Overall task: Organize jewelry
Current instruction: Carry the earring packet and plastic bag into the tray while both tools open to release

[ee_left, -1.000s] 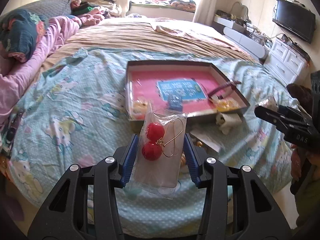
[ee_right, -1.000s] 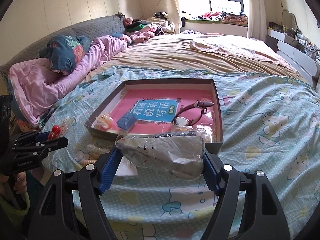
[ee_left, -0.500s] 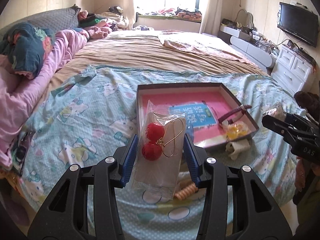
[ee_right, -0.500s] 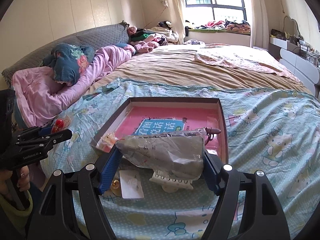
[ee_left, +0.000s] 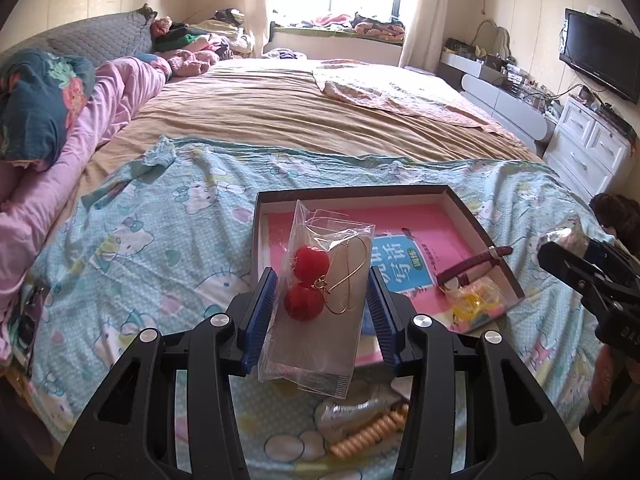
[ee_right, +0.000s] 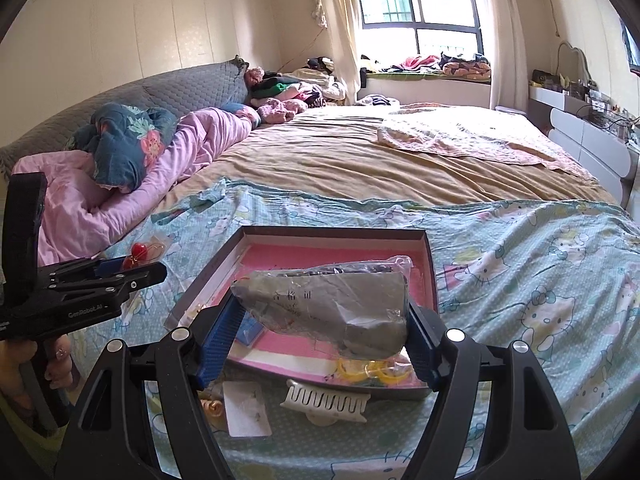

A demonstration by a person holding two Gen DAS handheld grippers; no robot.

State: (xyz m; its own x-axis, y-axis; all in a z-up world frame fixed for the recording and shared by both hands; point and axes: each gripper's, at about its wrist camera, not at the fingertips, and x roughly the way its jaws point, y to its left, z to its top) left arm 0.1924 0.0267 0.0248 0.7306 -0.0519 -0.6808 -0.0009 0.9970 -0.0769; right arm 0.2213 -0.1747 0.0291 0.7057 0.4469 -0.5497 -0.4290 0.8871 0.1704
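Observation:
My left gripper (ee_left: 320, 282) is shut on a clear bag of red ball earrings (ee_left: 306, 286) with gold hoops, held up in front of the shallow pink-lined box (ee_left: 352, 193) on the bed. My right gripper (ee_right: 324, 306) is shut on a crumpled grey plastic bag (ee_right: 332, 308) with dark contents, over the near half of the same box (ee_right: 332, 233). A maroon-strap watch (ee_left: 476, 267) and a yellow item (ee_left: 476, 302) lie in the box. Each gripper shows in the other view: the right gripper (ee_left: 588, 270) at the right edge, the left gripper (ee_right: 104, 280) at the left.
A beige coil hair tie (ee_left: 372, 434), a white hair claw (ee_right: 324, 402) and a small clear packet (ee_right: 246, 408) lie on the blue cartoon sheet in front of the box. Pink bedding (ee_right: 100, 208) is piled at left. White drawers (ee_left: 588, 148) stand at right.
Both grippers have risen and shifted with their bags still held. The box sits lower in both views, and more of the room beyond the bed shows.

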